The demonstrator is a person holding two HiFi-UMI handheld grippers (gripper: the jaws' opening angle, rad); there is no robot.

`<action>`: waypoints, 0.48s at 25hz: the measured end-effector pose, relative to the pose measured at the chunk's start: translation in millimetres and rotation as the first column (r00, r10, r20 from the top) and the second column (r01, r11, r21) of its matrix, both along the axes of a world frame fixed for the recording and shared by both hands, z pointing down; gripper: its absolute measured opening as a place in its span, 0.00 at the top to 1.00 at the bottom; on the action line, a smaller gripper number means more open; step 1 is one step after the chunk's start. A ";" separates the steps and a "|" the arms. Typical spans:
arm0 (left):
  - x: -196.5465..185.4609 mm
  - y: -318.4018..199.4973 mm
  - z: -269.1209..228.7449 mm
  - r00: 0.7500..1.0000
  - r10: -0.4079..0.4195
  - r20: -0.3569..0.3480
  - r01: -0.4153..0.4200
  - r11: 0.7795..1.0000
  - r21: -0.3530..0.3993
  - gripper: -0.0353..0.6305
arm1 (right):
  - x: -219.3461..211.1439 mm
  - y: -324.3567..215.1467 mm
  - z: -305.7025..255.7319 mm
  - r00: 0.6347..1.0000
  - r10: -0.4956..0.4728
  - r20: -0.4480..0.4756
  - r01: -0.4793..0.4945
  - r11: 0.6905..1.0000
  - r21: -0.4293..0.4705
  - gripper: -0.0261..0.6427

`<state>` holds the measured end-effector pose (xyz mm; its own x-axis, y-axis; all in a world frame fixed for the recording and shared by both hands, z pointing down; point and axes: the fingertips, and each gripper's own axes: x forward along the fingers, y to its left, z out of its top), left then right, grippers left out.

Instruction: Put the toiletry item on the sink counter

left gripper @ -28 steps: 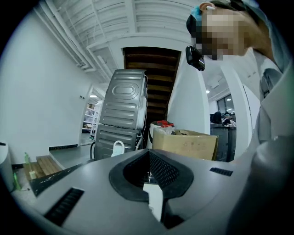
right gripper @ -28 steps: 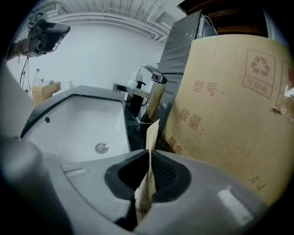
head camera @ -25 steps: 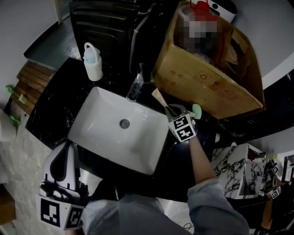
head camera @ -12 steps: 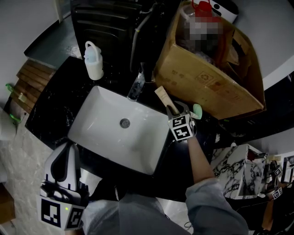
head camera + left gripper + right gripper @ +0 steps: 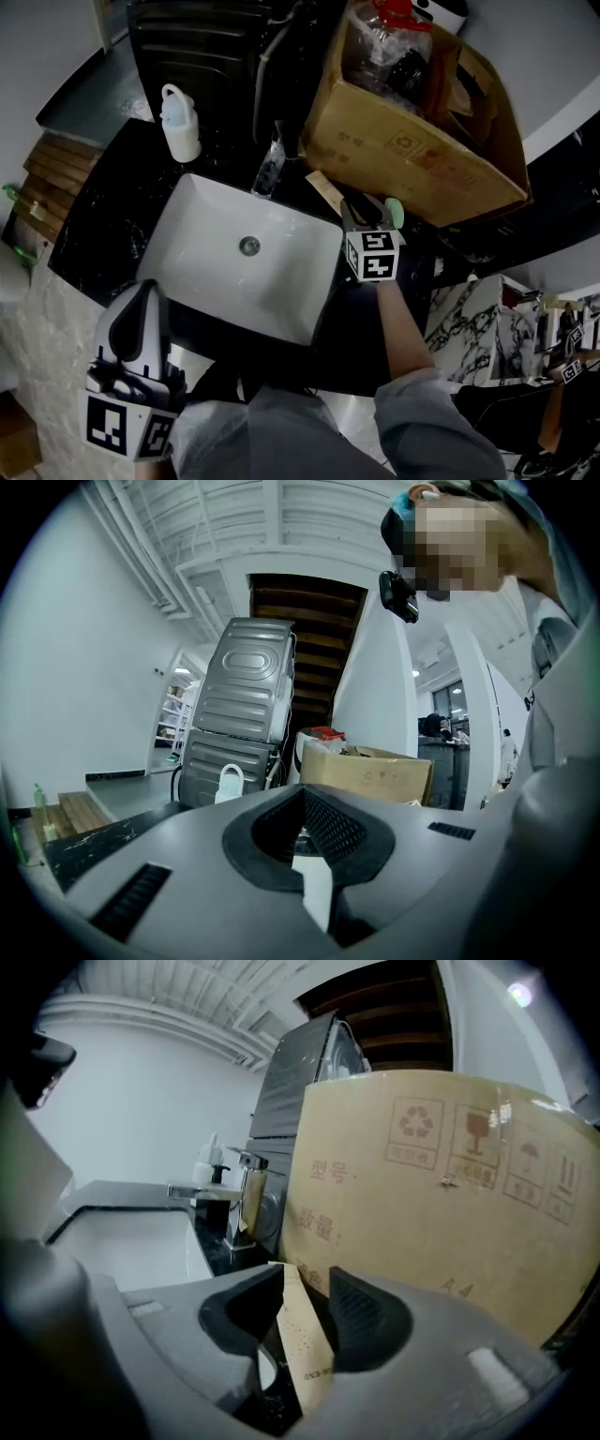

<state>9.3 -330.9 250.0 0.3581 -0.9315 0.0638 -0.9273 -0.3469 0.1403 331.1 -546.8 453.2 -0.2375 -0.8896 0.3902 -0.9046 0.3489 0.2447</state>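
Black sink counter (image 5: 111, 220) carries a cardboard box (image 5: 403, 150), upper right, holding a red-capped clear jug (image 5: 384, 45). Right gripper (image 5: 364, 211) jaws, just opening, loosely straddle a tan packet (image 5: 306, 1346); left gripper (image 5: 302, 803) is pressed together.

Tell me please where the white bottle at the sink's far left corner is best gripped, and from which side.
Probably the loop handle on top of the white bottle, coming from the sink side. It stands upright, its body looks wide, and the grey machine stands close behind it.

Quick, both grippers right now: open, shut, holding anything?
Left gripper: shut, nothing between the jaws.
Right gripper: open, jaws have just been opening; tan packet between them, not clamped.
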 end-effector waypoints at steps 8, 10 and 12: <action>13.6 -7.1 -18.5 0.988 0.126 -0.084 -0.121 0.991 0.063 0.94 | -12.9 39.8 -59.2 0.970 0.080 0.229 -0.101 0.991 0.082 0.91; 14.4 -7.4 -20.9 0.983 0.155 -0.095 -0.148 0.986 0.074 0.94 | -20.1 52.0 -75.9 0.959 0.082 0.272 -0.114 0.988 0.103 0.94; 11.8 -7.4 -19.0 0.981 0.175 -0.084 -0.169 0.983 0.072 0.94 | -28.4 65.2 -90.3 0.952 0.088 0.293 -0.128 0.985 0.118 0.95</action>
<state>21.1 -338.3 231.0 0.5146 -0.8567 -0.0341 -0.8378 -0.5109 0.1926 302.7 -481.7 362.9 -0.2211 -0.9554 0.1958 -0.9738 0.2271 0.0084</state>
